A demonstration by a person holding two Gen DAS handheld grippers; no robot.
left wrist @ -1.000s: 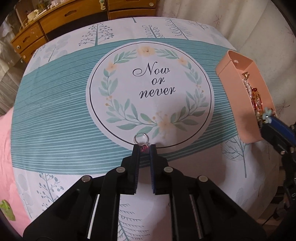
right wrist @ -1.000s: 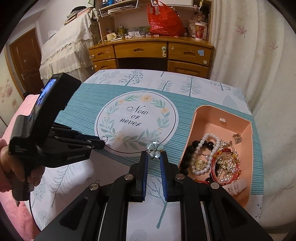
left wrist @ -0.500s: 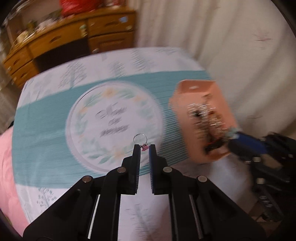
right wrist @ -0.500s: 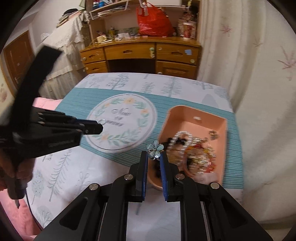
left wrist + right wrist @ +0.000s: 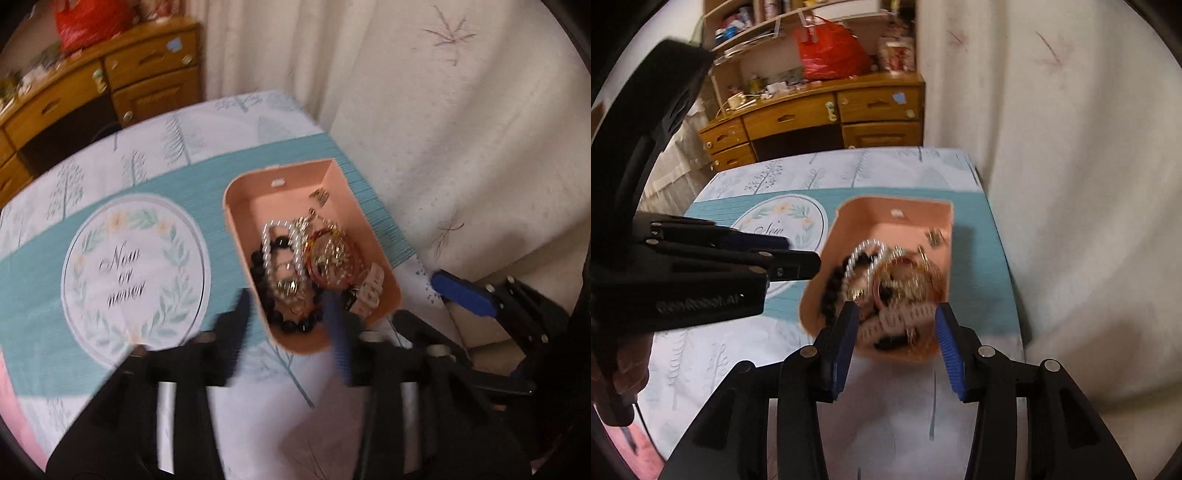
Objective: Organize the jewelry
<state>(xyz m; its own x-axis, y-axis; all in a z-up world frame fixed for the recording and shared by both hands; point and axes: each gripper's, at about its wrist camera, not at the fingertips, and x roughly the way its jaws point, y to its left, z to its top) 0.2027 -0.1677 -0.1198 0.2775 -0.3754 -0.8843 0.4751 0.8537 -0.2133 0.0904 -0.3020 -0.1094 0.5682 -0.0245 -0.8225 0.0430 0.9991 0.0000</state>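
The tablecloth (image 5: 155,206) has a white circle ringed with leaves in its teal band, and the script inside reads "Now or never", a little smeared by motion in the left wrist view; from the right wrist view only "Now" can be made out. Raised lettering runs along the side of the left gripper's body in the right wrist view, but it is too blurred to read with certainty.

The left gripper (image 5: 286,299) points down over the near end of the pink tray (image 5: 236,229), its two fingers spread wide with nothing between them; one finger sits over the tablecloth just outside the tray's left wall, the other over the jewelry near the tray's front. The right gripper (image 5: 894,314) also stands wide apart and empty, its blue pads framing the tray's near edge from the other side. In the left wrist view the right gripper's blue-tipped finger shows just to the right of the tray.

The tray sits on the right side of the table, close to the cream curtain (image 5: 461,147). Inside it lies a tangled heap: a white pearl bracelet (image 5: 295,236), a black bead bracelet (image 5: 258,269), a red and gold bangle (image 5: 330,262) and a pale watch strap (image 5: 373,284) toward the near right corner. A small gold piece lies apart near the far wall.

A wooden dresser (image 5: 820,118) stands behind the table with a red bag (image 5: 827,55) on top.
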